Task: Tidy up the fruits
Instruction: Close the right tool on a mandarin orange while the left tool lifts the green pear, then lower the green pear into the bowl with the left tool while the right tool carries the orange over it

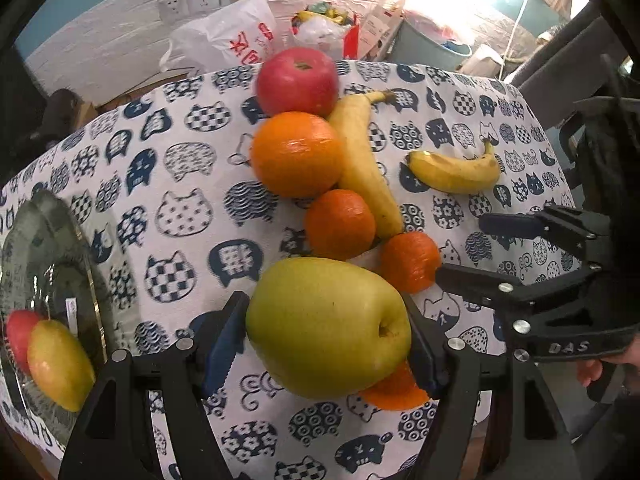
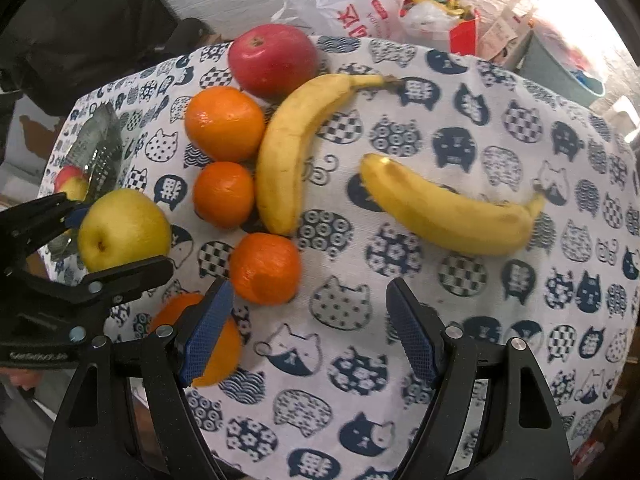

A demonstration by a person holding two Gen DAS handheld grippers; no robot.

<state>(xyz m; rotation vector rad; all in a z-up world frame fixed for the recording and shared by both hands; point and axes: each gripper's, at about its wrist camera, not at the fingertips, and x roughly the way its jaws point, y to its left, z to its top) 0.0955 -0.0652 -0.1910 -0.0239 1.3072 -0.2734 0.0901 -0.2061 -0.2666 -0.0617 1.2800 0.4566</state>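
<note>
My left gripper [image 1: 324,320] is shut on a yellow-green apple [image 1: 328,328], lifted just above the cat-print tablecloth [image 1: 180,168]; the right wrist view shows that apple [image 2: 124,228] at the left. A red apple [image 2: 274,60], a big orange [image 2: 224,124], two mandarins [image 2: 224,194] [image 2: 266,268] and a long banana [image 2: 284,152] lie clustered. A second banana [image 2: 452,212] lies apart to the right. Another orange [image 2: 224,344] sits partly behind a finger of my right gripper [image 2: 308,320], which hovers open over bare cloth with nothing between its fingers.
A glass plate [image 1: 52,240] at the table's left edge holds a red apple [image 1: 20,336] and a yellow-red fruit [image 1: 60,364]. Behind the table's far edge stand plastic bags [image 1: 228,36], boxes and a grey bin [image 1: 428,48] against the wall.
</note>
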